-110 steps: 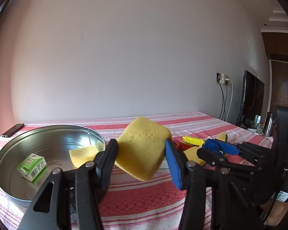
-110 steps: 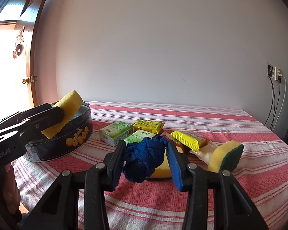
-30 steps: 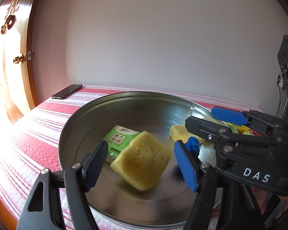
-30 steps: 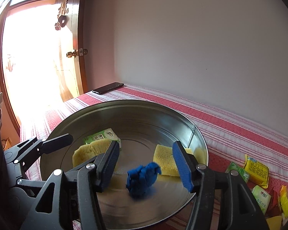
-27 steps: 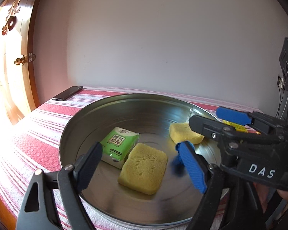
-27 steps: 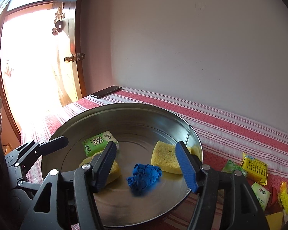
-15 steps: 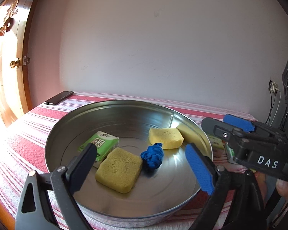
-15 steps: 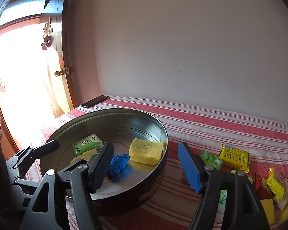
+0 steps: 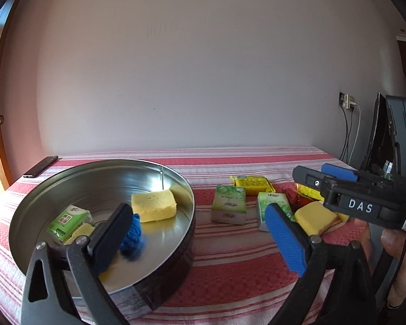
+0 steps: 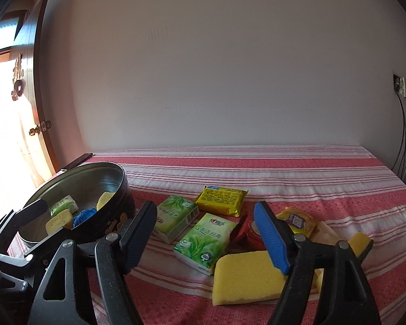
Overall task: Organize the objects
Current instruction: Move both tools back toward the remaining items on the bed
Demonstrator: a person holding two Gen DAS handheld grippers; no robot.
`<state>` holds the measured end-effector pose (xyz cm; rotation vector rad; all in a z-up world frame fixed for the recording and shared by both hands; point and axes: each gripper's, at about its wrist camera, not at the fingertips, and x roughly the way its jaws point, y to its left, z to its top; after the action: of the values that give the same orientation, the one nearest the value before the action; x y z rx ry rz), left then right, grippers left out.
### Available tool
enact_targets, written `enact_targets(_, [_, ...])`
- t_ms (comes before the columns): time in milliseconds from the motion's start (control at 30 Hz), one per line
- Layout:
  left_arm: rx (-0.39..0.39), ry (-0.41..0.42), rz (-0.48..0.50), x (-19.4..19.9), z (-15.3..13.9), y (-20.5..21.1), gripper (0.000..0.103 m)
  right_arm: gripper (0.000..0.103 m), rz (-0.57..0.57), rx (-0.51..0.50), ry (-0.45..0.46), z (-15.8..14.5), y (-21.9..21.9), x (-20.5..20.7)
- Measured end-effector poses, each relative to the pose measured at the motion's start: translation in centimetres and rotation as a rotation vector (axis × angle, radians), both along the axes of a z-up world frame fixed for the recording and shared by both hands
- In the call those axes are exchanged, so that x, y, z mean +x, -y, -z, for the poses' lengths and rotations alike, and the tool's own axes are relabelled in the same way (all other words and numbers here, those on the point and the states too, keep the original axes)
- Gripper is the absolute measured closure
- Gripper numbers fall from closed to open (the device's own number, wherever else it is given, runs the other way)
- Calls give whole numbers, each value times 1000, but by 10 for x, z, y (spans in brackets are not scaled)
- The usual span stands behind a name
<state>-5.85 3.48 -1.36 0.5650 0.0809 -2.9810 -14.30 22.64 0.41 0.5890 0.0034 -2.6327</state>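
Tablecloth (image 10: 284,168), red and white striped, carries everything. Round tin (image 9: 186,197) sits at its left end, holding two yellow sponges (image 9: 153,205), a green packet (image 9: 69,219) and a blue cloth ball (image 9: 132,234). Loose sponge (image 10: 246,276) and tissue packs (image 10: 205,239) lie right of the tin. Left gripper (image 9: 200,230) and right gripper (image 10: 205,239) both gape wide, holding nothing.

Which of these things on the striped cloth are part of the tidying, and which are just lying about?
Part of the job:
- round tin, holding two sponges, a green tissue pack and a blue cloth ball
- green tissue packs
- yellow sponge
- yellow snack packet
- both grippers, fingers apart and empty

Just lying about:
- phone
- wall socket with cables
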Motion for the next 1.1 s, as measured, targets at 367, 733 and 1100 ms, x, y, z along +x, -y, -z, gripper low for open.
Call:
enact_targets(367, [30,69,40,-25,10,-15,1,27,67,88,115,26,-23,-16])
enact_targets(733, [27,116,55,-32,16,-19,1,27,73,186,216,41,-17,-27])
enact_targets(1100, [22,126,62,-33,17,-20,0,27,63,196,230,43,-16,-27])
